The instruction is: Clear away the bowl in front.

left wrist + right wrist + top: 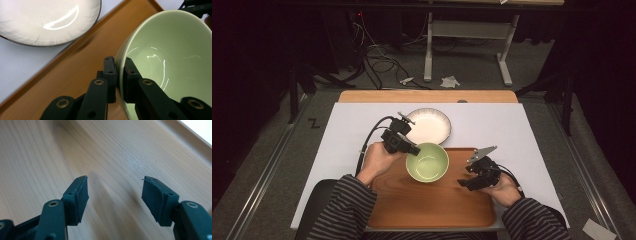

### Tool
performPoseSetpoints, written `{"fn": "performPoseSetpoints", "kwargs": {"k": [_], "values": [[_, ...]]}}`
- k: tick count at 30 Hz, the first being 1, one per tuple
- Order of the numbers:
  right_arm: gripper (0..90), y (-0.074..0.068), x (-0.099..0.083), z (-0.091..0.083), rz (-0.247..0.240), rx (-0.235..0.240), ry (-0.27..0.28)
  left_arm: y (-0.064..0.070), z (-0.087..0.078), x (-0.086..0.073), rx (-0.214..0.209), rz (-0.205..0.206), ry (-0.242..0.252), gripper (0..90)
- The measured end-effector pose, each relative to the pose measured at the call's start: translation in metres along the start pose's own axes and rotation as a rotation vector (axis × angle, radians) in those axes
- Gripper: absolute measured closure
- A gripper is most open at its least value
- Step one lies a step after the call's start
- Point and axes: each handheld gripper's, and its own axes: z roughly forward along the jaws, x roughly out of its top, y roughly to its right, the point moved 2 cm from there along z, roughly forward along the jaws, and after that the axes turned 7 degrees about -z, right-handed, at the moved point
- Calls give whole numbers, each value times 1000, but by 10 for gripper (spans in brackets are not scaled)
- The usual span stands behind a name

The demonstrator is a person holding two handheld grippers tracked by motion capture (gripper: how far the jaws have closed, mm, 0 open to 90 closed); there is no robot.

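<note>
Firmly, left hand-held gripper (119, 75) pinches bowl (172, 57) rim.

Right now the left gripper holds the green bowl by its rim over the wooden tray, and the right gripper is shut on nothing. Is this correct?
Not quite: the right gripper is open, its jaws wide apart in the right gripper view. The left gripper does hold the green bowl by its rim over the wooden tray.

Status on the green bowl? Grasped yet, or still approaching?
Grasped: the left tool is shut on the green bowl, one jaw outside and one inside its rim. The bowl is over the wooden tray; whether it rests on it or is lifted can't be told. The right tool is open over the tray, holding nothing. The white plate sits on the table beyond the tray, untouched.
</note>
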Motion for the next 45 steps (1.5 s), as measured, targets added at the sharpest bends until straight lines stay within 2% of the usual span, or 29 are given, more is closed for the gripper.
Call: {"fn": "performPoseSetpoints", "kwargs": {"k": [12, 25, 45], "values": [[397, 0, 0, 1, -4, 2, 4, -8, 11, -15, 27, 3, -29, 837], [396, 0, 0, 1, -2, 3, -3, -14, 21, -23, 58, 0, -41, 834], [396, 0, 0, 0, -1, 2, 1, -15, 29, -28, 64, 4, -55, 832]]}}
